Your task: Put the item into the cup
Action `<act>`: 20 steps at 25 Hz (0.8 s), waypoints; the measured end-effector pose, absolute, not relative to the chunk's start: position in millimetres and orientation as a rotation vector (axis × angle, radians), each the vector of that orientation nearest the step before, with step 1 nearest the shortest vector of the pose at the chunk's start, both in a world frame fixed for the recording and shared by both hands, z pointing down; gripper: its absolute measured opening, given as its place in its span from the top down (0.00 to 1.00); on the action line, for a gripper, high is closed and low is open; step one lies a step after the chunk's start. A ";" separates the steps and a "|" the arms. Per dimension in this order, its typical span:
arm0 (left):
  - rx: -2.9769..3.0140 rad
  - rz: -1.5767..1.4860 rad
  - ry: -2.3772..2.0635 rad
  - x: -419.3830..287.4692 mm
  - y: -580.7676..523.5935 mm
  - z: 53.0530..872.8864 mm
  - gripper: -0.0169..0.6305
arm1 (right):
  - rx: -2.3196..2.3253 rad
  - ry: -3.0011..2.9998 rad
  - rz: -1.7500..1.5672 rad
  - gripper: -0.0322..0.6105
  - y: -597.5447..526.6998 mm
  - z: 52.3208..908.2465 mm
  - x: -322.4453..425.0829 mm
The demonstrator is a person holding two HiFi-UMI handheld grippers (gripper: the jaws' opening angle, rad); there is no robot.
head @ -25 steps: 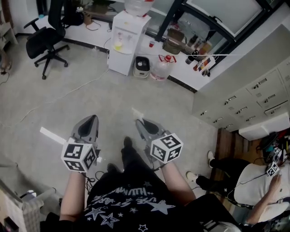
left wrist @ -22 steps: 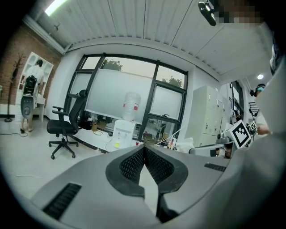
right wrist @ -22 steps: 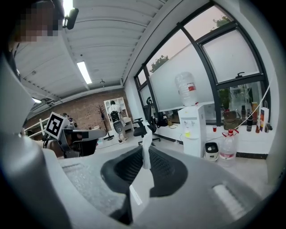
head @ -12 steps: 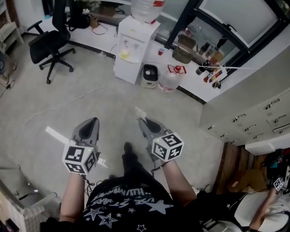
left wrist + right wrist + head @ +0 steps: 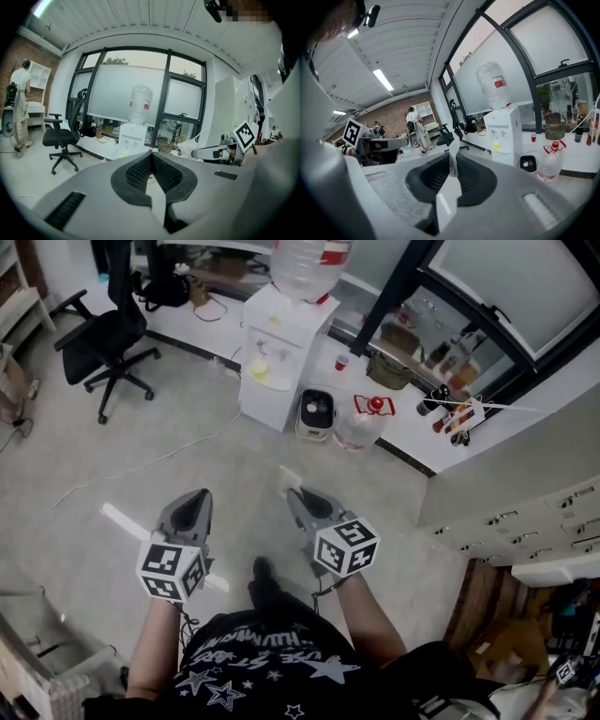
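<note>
Item (image 5: 453, 157) in transit: a thin white strip, and it isn't in any cup yet. Over the last second the whole room slides down the head view, so we are walking forward, and both claws ride out in front in the same pose as before. We read that as the carry leg, with the drop not yet begun.

Far left, the office chair (image 5: 111, 332) creeps closer. Next comes the left claw (image 5: 197, 498), its jaws closed together on nothing, just along for the walk. The water dispenser (image 5: 279, 345) now sits nearer the middle of the frame, dead ahead of us. Just below it, the right claw (image 5: 293, 493) is pinched shut on the item, whose white end pokes up past the tips. Further right, a small red cup (image 5: 341, 362) stands on the low ledge by the window, close to the water jug (image 5: 361, 423). It may be our target, but that is only our guess.

Now the trouble spots. We can't tell what the item is made of, and its lower end disappears between the pads. No surface carrying a cup shows in any view. The red cup is too small for us to tell whether it is empty. At bottom right the head view cuts off in a blur.
</note>
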State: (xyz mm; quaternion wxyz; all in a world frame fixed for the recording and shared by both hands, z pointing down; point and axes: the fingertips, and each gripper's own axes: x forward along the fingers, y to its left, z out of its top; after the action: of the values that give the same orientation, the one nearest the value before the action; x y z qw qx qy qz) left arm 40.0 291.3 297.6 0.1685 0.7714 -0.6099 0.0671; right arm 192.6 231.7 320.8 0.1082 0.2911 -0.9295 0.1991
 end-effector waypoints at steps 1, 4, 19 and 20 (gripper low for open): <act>2.190 0.192 -1.737 41.7 283.1 298.1 0.97 | 0.853 -2.736 0.588 0.90 224.2 321.3 195.3; 2.184 0.202 -1.746 49.3 257.8 299.6 0.97 | 0.839 -2.742 0.593 0.90 202.0 323.1 203.6; 2.177 0.218 -1.754 62.6 195.4 298.2 0.97 | 0.783 -2.764 0.613 0.90 140.0 326.7 203.9; 2.177 0.212 -1.752 61.1 191.5 297.5 0.97 | 0.779 -2.762 0.620 0.90 139.0 327.2 202.9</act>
State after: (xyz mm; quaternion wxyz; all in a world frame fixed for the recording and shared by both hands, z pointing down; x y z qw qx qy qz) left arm 61.1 191.5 297.5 0.1689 0.7657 -0.6161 0.0744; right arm 202.9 139.0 327.2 0.1029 0.2640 -0.9358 0.2100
